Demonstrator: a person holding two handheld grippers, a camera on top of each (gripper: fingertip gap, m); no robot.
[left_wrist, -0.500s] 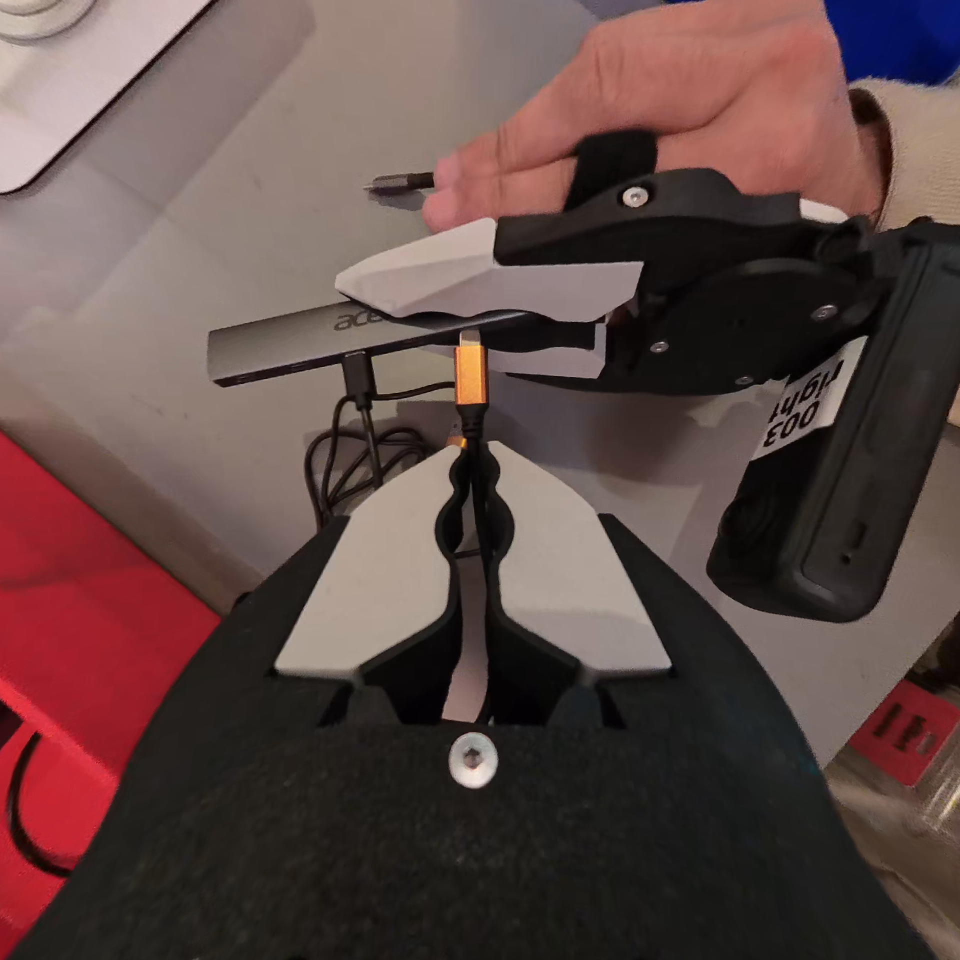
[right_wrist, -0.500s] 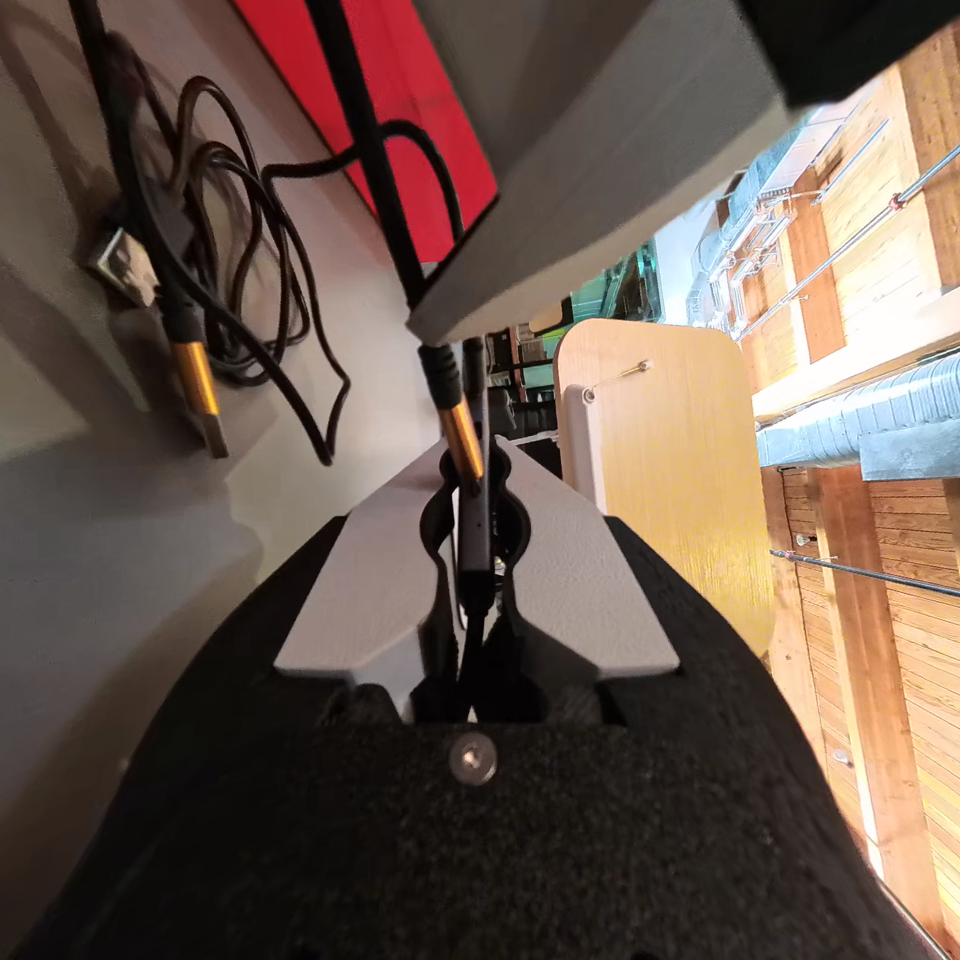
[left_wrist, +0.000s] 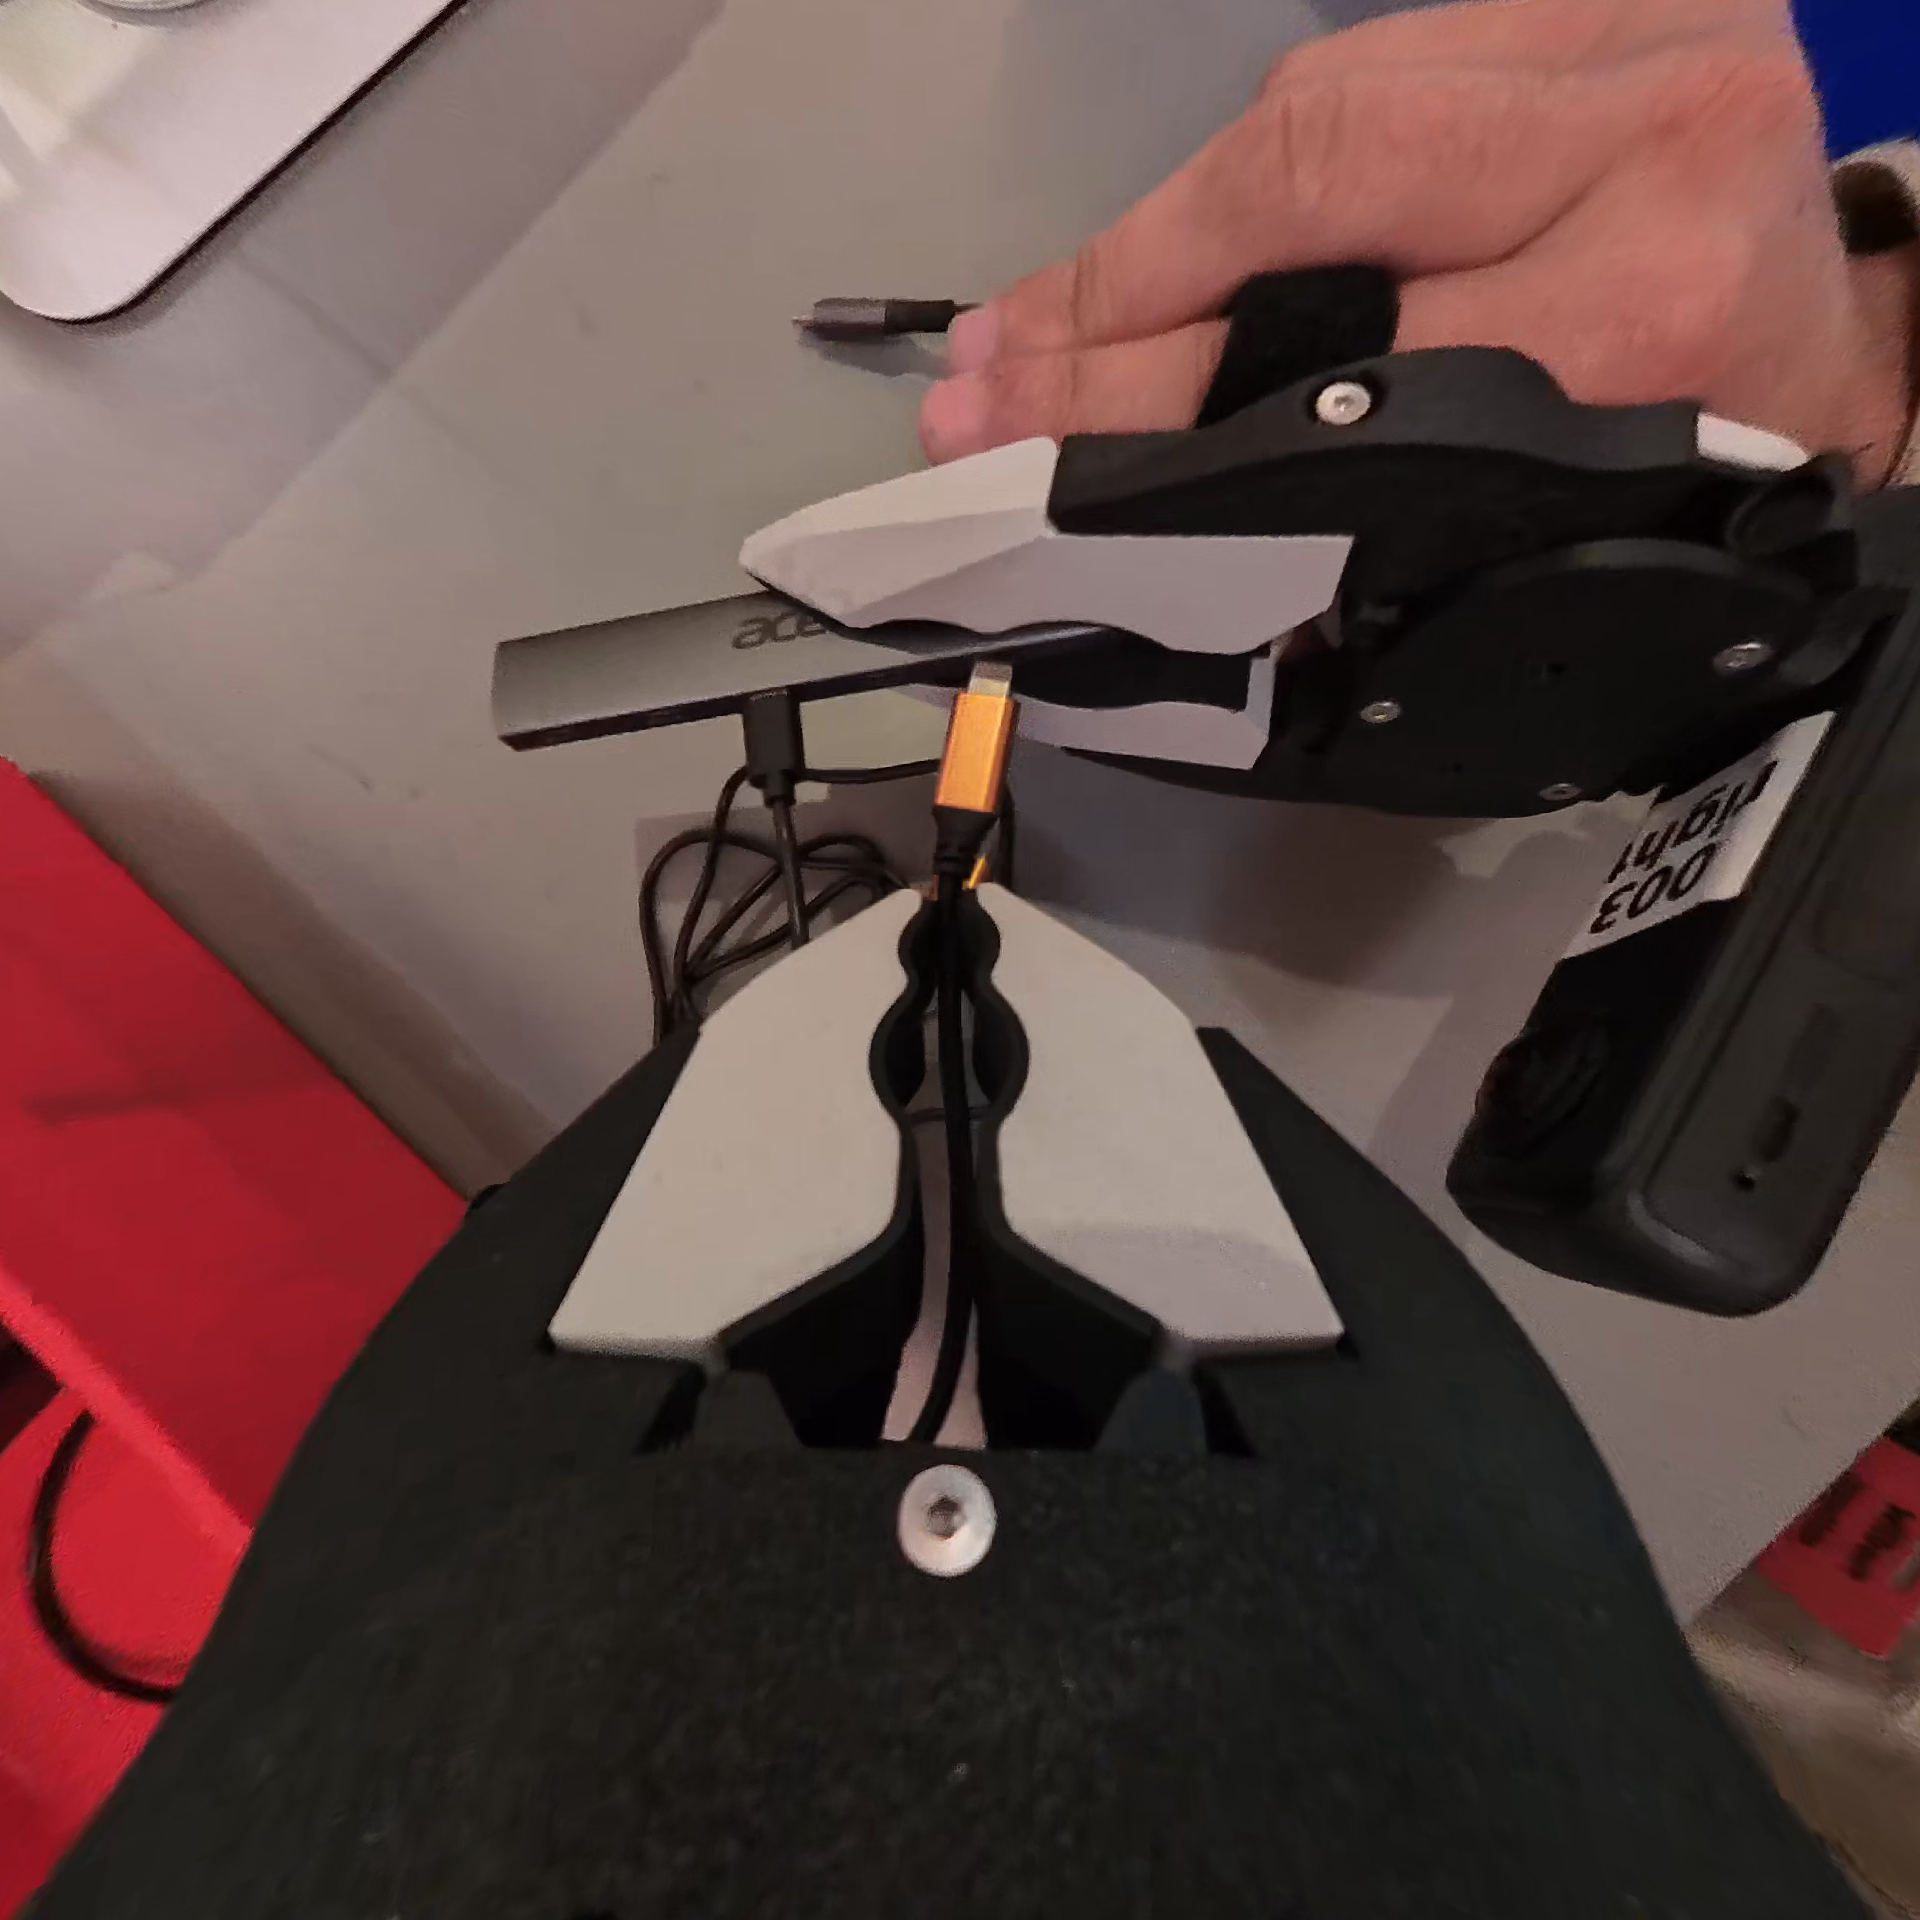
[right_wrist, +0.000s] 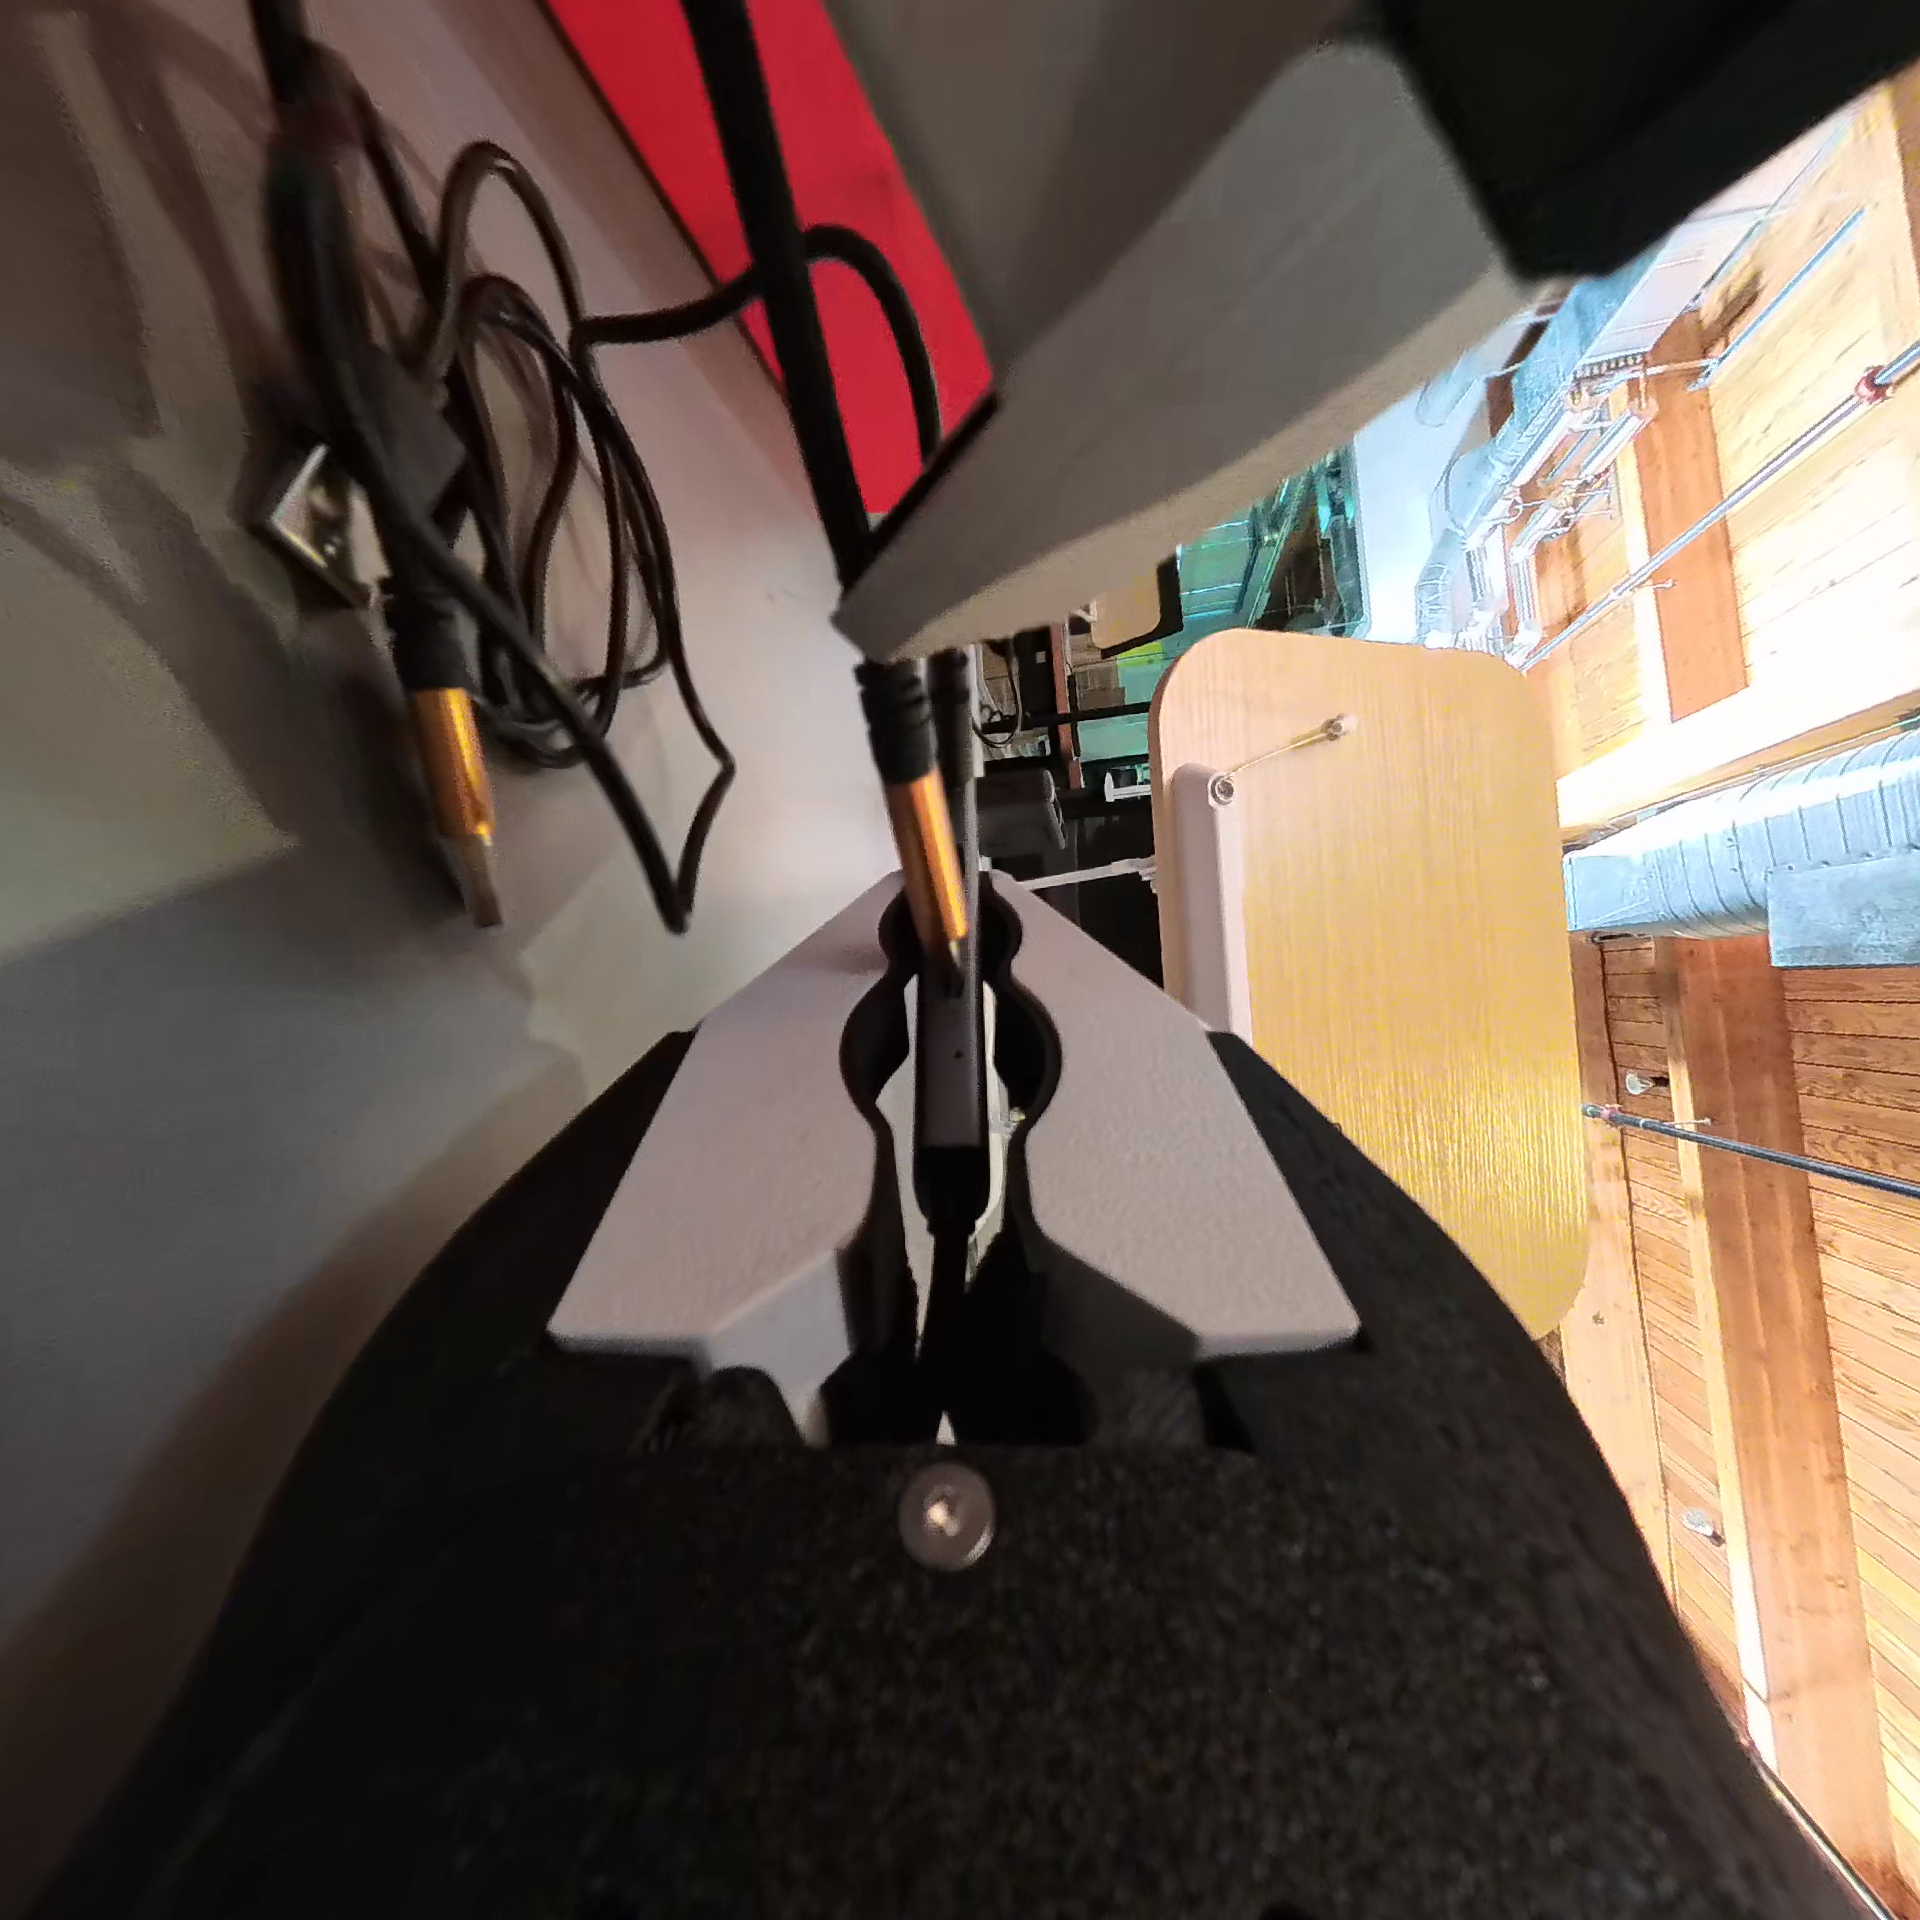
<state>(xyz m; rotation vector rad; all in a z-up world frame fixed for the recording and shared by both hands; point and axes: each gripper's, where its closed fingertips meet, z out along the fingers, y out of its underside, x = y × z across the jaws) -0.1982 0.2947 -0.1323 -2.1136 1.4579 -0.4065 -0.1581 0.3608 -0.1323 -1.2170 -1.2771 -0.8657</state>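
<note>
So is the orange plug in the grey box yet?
Nearly. Done: a black plug already sits in the grey hub, which the right gripper clamps in its jaws. In hand: the left gripper pinches the black cable just behind the orange plug, whose metal tip meets the hub's edge. Left: that tip is showing, so it isn't pushed fully in.

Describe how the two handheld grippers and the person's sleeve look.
Both grippers, left gripper and right gripper, have black textured bodies, pale grey faceted fingers with scalloped inner edges, and silver screws. The right carries a black strap, a white sticker and a black camera block. The sleeve is cream.
</note>
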